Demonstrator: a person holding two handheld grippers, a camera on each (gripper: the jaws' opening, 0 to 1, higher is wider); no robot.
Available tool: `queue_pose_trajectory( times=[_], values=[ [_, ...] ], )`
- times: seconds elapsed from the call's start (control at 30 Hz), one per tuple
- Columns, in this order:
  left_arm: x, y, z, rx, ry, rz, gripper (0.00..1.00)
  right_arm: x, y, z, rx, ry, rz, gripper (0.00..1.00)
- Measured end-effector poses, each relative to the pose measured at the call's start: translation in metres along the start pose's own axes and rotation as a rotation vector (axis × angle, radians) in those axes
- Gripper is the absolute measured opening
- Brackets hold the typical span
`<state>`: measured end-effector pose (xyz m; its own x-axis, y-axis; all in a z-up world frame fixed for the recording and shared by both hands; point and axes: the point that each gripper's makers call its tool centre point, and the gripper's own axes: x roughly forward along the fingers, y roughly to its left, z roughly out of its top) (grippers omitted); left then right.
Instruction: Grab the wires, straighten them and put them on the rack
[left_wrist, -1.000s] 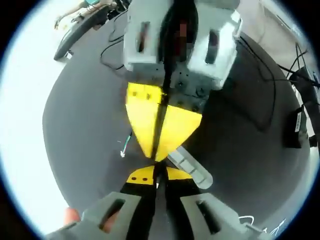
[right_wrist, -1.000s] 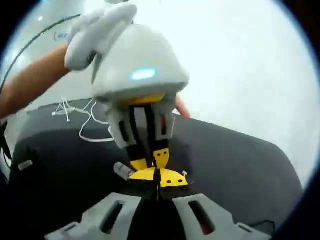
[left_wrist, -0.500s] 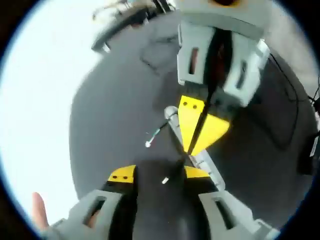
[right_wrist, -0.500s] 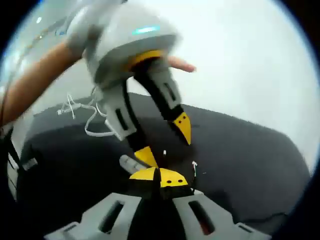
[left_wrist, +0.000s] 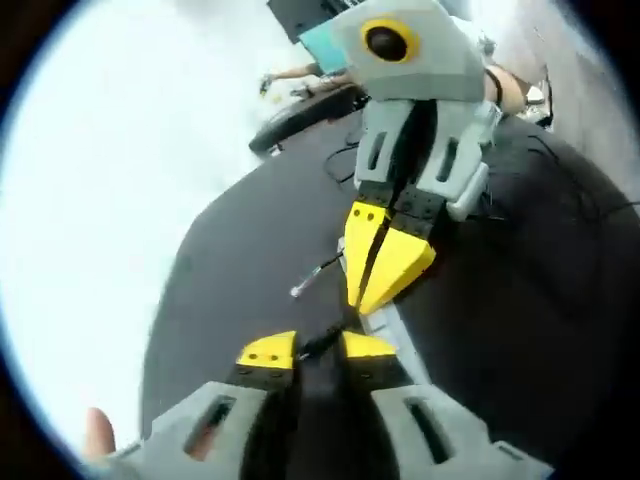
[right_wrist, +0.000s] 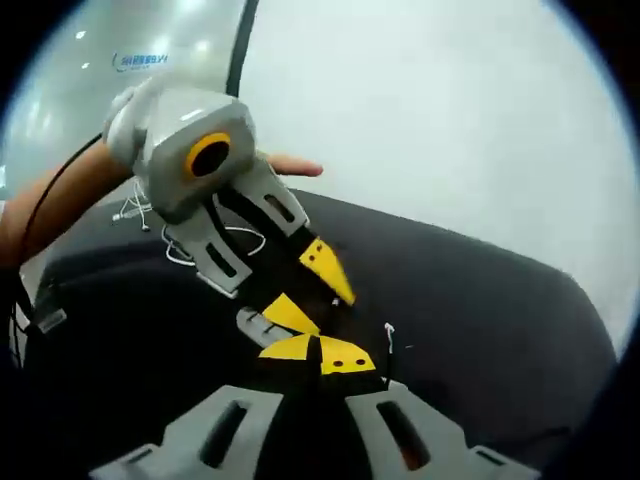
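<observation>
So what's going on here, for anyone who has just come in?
A person is working two hand-held grippers over a dark table. The right gripper is shut on a thin dark wire just above a small grey rack. The left gripper stands open beside it, its jaws apart around the wire. The wire's free end lies on the table. A bundle of white cables waits further back.
</observation>
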<state>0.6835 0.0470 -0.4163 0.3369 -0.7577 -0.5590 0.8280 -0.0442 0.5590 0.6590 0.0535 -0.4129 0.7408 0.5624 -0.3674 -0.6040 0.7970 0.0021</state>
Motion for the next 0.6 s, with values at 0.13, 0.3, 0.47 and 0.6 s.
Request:
queue_pose_trajectory(
  times=[0.13, 0.3, 0.47, 0.6],
  values=[
    [-0.013, 0.012, 0.005, 0.005, -0.034, 0.145, 0.46, -0.012, -0.017, 0.02, 0.052, -0.093, -0.021, 0.0],
    [-0.066, 0.044, 0.008, 0.028, -0.084, 0.437, 0.53, -0.007, 0.001, 0.012, -0.022, -0.064, 0.0, 0.0],
    [-0.174, 0.061, 0.067, -0.075, -0.406, 0.824, 0.65, 0.001, -0.004, 0.001, -0.132, -0.014, -0.042, 0.0],
    [-0.257, 0.05, 0.095, -0.104, -0.542, 1.05, 0.84, -0.003, -0.008, 0.007, -0.121, -0.026, -0.047, 0.0]
  ],
)
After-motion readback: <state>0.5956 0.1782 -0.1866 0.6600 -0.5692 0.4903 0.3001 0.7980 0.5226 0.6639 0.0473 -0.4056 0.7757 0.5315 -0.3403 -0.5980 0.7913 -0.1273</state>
